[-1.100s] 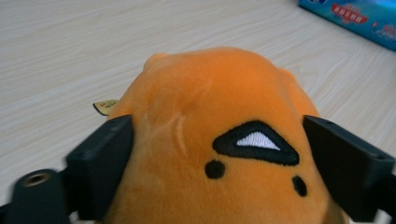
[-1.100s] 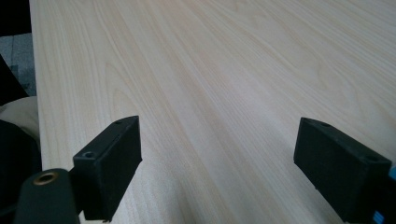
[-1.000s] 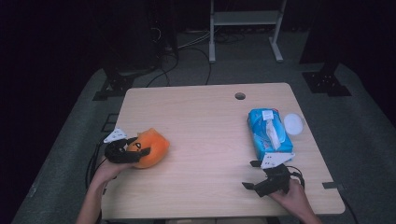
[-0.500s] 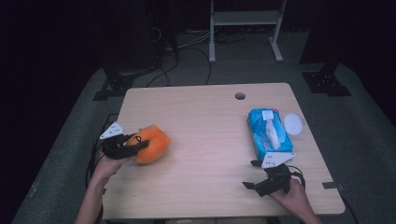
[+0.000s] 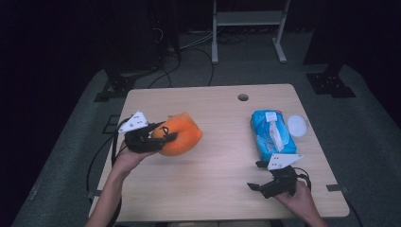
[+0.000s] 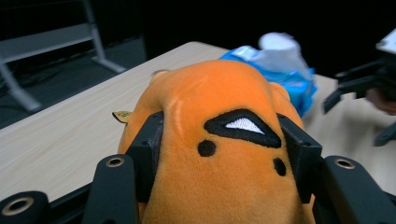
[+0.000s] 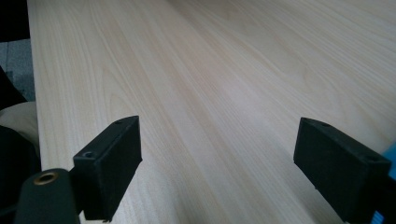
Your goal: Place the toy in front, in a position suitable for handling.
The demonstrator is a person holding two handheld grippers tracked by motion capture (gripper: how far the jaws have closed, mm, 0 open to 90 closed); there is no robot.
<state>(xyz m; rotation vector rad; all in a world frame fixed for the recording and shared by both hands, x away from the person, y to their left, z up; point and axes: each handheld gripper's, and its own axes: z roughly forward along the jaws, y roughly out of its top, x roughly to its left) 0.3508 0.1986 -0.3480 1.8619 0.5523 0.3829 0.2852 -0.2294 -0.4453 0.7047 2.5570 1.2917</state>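
The worktop (image 5: 222, 189), a pale wooden slab, is seen from above with a small round hole (image 5: 243, 97) near its twelve-o'clock edge. Behind it, at twelve o'clock, a grey metal frame (image 5: 246, 28) is made out on the dark floor.

Next in size, the orange plush (image 5: 182, 135) is found at about nine o'clock on the worktop, on the person's left. In the left gripper view it is seen squeezed between the two black jaws, its black-and-white stitched patch turned toward the camera (image 6: 219, 140). Whether its underside touches the wood cannot be told.

The blue wipes pack (image 5: 270, 135) is laid flat at about three o'clock, well apart from the plush, with a white sheet pulled up from its top. Just beside it, on its three-o'clock side, a small white lid (image 5: 297, 125) is set on the wood.

The left tool (image 5: 163, 137) is clamped on the plush; its jaws have just been closing, with the plush between them and the pads pressed into the fabric on both sides.

The right tool (image 5: 257, 176) is held low at five o'clock, near the pack's near end. Its jaws are seen spread wide in its own view, with bare wood between them (image 7: 217, 158).
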